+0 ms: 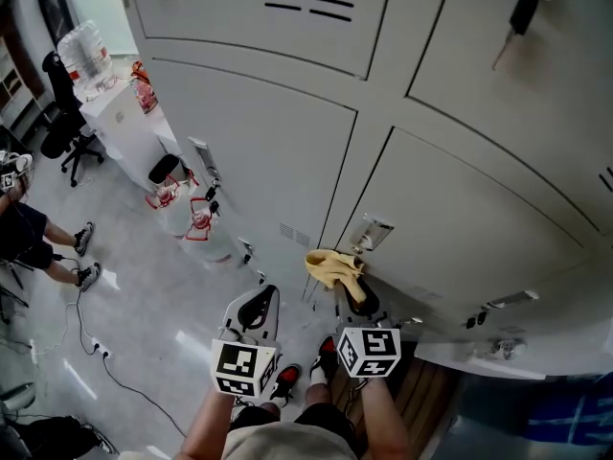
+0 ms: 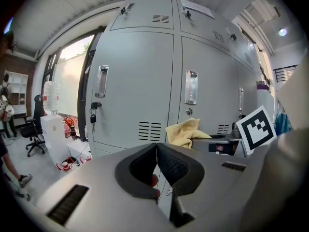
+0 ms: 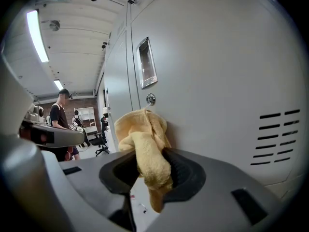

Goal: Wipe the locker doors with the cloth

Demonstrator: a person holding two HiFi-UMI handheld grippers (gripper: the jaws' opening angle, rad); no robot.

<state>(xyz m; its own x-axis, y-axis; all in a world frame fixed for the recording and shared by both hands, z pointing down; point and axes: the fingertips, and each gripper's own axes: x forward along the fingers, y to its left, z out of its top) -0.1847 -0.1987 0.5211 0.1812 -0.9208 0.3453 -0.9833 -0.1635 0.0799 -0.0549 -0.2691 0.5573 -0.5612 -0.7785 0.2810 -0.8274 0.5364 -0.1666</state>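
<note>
My right gripper (image 3: 150, 166) is shut on a yellow cloth (image 3: 145, 144), which bunches up against a grey locker door (image 3: 217, 81) just below its recessed handle (image 3: 147, 64) and lock. In the head view the cloth (image 1: 333, 266) sits by the seam between two lower doors, under a handle (image 1: 372, 232), ahead of the right gripper (image 1: 356, 300). My left gripper (image 2: 157, 166) is shut with nothing between its pads and hangs back from the lockers (image 2: 140, 91); in the head view the left gripper (image 1: 255, 312) is left of the right one.
A white stand with a water bottle (image 1: 88, 54) is at the lockers' left end, red-and-white items (image 1: 196, 220) on the floor beside it. An office chair (image 1: 65, 127) and a seated person's legs (image 1: 48, 247) are at far left. A key (image 1: 522, 12) hangs in an upper door.
</note>
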